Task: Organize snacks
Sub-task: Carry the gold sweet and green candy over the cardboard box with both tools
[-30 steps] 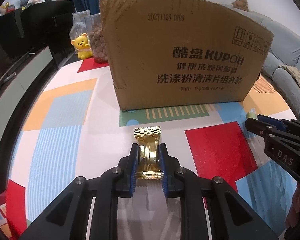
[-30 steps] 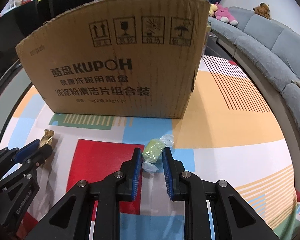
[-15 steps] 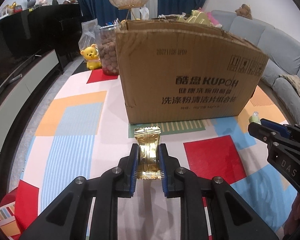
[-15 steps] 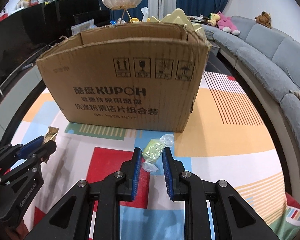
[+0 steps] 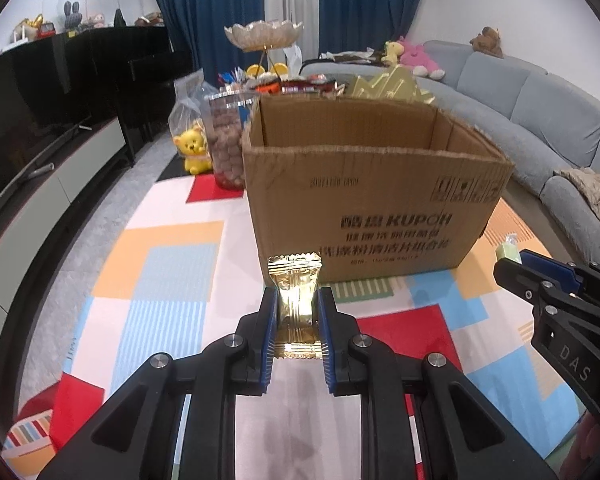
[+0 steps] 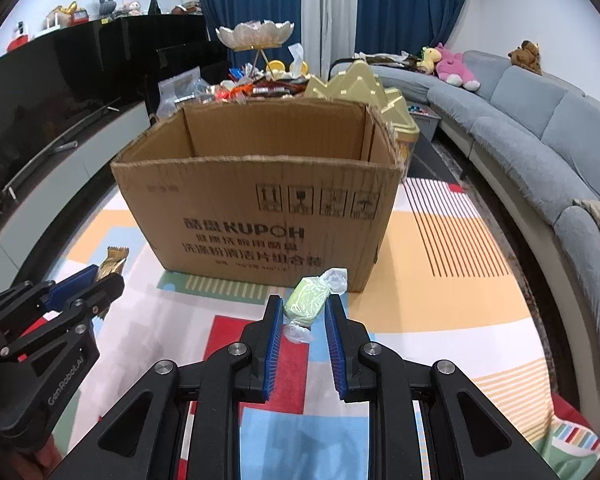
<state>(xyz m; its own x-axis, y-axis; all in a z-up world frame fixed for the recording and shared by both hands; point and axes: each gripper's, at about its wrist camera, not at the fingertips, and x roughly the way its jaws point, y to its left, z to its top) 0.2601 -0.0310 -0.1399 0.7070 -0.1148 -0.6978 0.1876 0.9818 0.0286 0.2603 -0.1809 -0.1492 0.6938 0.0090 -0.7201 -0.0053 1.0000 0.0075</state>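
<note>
My left gripper (image 5: pixel 297 300) is shut on a gold foil snack packet (image 5: pixel 296 300), held upright in the air in front of an open brown cardboard box (image 5: pixel 376 208). My right gripper (image 6: pixel 303 306) is shut on a pale green candy in a clear twist wrapper (image 6: pixel 306 300), also raised before the same cardboard box (image 6: pixel 260 208). Each gripper shows in the other's view: the right gripper (image 5: pixel 512 266) at the right edge with the green candy (image 5: pixel 508 248), the left gripper (image 6: pixel 104 280) at the left edge with the gold packet (image 6: pixel 114 262). The box's inside floor is hidden behind its front wall.
The box stands on a colourful patterned mat (image 5: pixel 172 264). Behind it are a jar of brown balls (image 5: pixel 226 140), a yellow bear toy (image 5: pixel 194 148), a heap of snacks (image 6: pixel 256 84), a gold house-shaped tin (image 6: pixel 364 84) and a lotus bowl stand (image 6: pixel 256 36). A grey sofa (image 6: pixel 540 128) runs along the right.
Both grippers have risen with their snacks still clamped. The box's open top and inner walls have come into view, and the box looks lower and farther in both views.
</note>
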